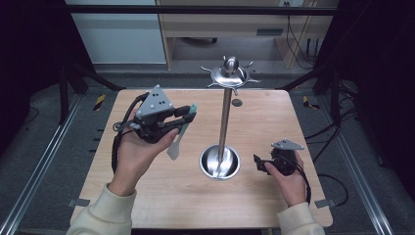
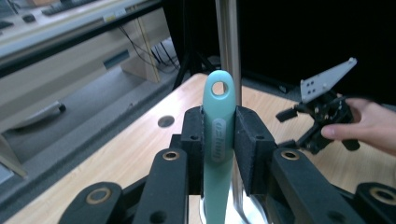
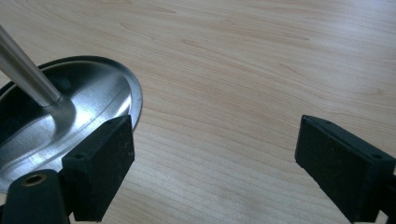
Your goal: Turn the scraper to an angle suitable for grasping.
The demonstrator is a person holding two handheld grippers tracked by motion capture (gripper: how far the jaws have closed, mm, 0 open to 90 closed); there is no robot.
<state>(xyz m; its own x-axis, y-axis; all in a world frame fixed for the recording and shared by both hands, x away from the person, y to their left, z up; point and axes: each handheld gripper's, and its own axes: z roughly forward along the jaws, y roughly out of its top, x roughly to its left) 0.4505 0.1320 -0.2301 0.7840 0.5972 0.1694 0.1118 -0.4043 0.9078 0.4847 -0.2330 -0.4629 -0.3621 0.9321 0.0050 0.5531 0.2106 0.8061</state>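
Note:
My left gripper (image 1: pixel 188 115) is held above the table's left half, shut on the teal handle (image 2: pixel 218 126) of a spatula (image 1: pixel 177 144). The pale blade hangs down below the jaws. The handle's end, with its hanging hole, sticks up between the pads in the left gripper view. A steel utensil stand (image 1: pixel 225 117) with a round dish base (image 3: pixel 93 105) and a crown of hooks (image 1: pixel 230 73) rises at the table's middle. My right gripper (image 1: pixel 258 164) rests low, right of the base, open and empty, its pads (image 3: pixel 100 163) wide apart over bare wood.
The wooden table (image 1: pixel 161 196) has a small round hole (image 1: pixel 237 102) near its far edge. Dark frame posts stand at both sides. A desk and cables lie beyond the table.

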